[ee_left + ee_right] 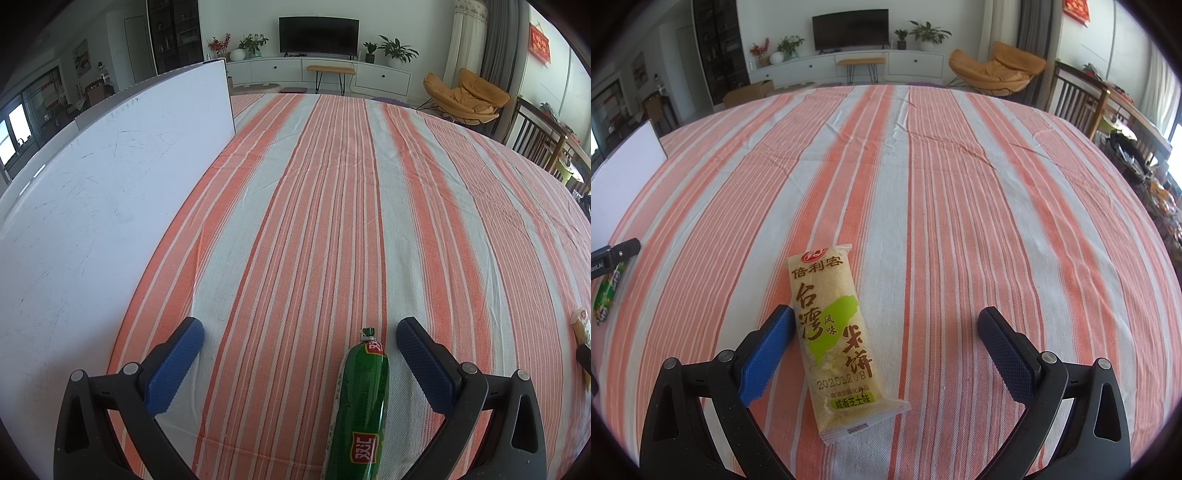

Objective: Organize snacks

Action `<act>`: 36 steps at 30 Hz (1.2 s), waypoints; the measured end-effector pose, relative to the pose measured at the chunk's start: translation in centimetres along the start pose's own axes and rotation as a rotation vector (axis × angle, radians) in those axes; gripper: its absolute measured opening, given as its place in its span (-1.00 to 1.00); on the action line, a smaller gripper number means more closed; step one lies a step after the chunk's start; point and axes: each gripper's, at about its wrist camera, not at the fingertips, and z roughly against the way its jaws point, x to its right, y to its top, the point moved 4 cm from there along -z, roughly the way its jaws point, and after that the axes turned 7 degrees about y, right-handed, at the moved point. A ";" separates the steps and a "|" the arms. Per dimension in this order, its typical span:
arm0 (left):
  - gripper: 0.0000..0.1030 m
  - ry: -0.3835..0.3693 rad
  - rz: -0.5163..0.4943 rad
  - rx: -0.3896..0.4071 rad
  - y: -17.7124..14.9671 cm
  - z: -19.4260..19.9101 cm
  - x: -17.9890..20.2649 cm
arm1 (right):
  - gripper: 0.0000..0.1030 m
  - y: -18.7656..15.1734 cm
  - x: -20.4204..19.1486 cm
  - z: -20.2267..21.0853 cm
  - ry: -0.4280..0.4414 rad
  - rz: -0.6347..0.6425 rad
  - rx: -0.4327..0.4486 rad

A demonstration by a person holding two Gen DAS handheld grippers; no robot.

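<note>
Two snacks lay on the striped cloth (pixel 960 184) beside the white box (pixel 92 184), the green sausage (pixel 360 406) between the wide-open, empty left gripper (pixel 300 343) and the rice cracker pack (pixel 834 339) between the equally spread right gripper (pixel 886 332) (both apparently poised to close and lift).

Green sausage (pixel 360 410): near end cut off at 6 o'clock. White box (pixel 92 206): cropped at 9 o'clock, interior hidden.
</note>
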 end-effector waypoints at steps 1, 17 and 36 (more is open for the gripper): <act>1.00 0.000 0.000 0.000 0.0 0.0 0.0 | 0.96 0.2 -0.1 -0.1 0.000 0.000 0.000; 1.00 0.000 0.000 0.000 0.0 0.0 0.0 | 0.96 0.2 -0.1 -0.1 0.000 0.000 0.000; 1.00 0.000 0.000 0.000 0.0 0.0 0.0 | 0.96 0.2 -0.1 -0.2 0.000 0.000 0.000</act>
